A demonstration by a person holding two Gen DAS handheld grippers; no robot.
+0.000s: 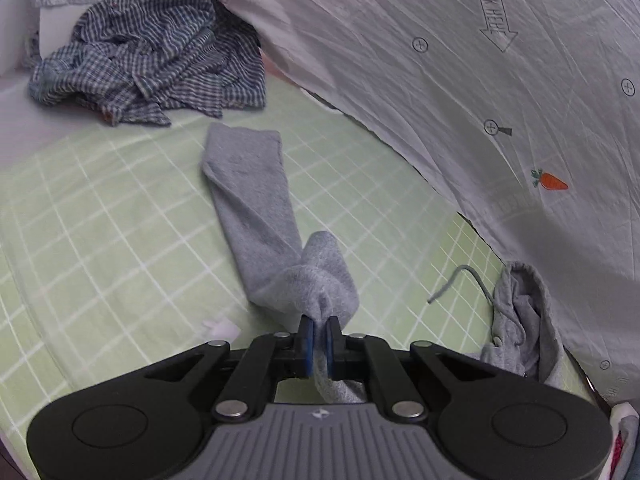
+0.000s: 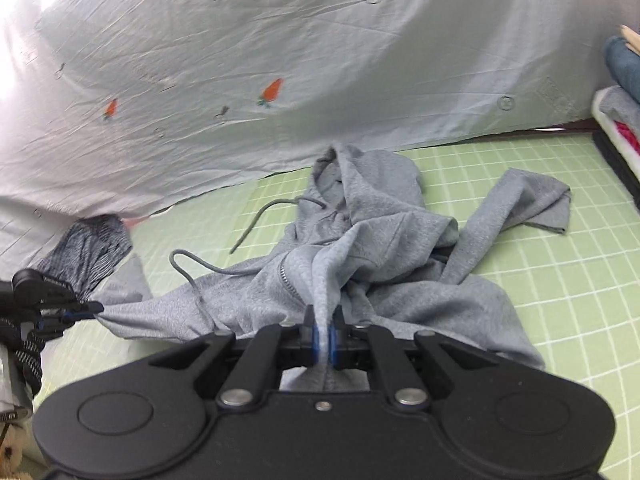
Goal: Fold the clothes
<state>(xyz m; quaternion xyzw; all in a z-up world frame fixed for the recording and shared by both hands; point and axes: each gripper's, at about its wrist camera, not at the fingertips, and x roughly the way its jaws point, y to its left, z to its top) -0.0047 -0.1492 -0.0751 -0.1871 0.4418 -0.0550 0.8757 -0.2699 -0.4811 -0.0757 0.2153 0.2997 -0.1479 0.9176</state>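
Loosely, grey zip hoodie [image 2: 360, 248], crumpled; drawstrings trailing over green checked sheet [image 2: 560, 280].

- Grey hoodie [image 2: 360, 248]: soft, matt knitted fleece; a metal zip [image 2: 289, 278] and a woven cord [image 2: 208, 264] are seen.
- Bed sheet [image 1: 100, 208]: smooth, matt green cloth, printed with a white grid.
- White cover [image 1: 440, 60]: thin, creased cloth, faintly sheened.
- Checked shirt [image 1: 152, 68]: light, crumpled woven cloth.
- Left gripper [image 1: 319, 326], right gripper [image 2: 322, 326]: matt black plastic, blue pads, bright metal pins.
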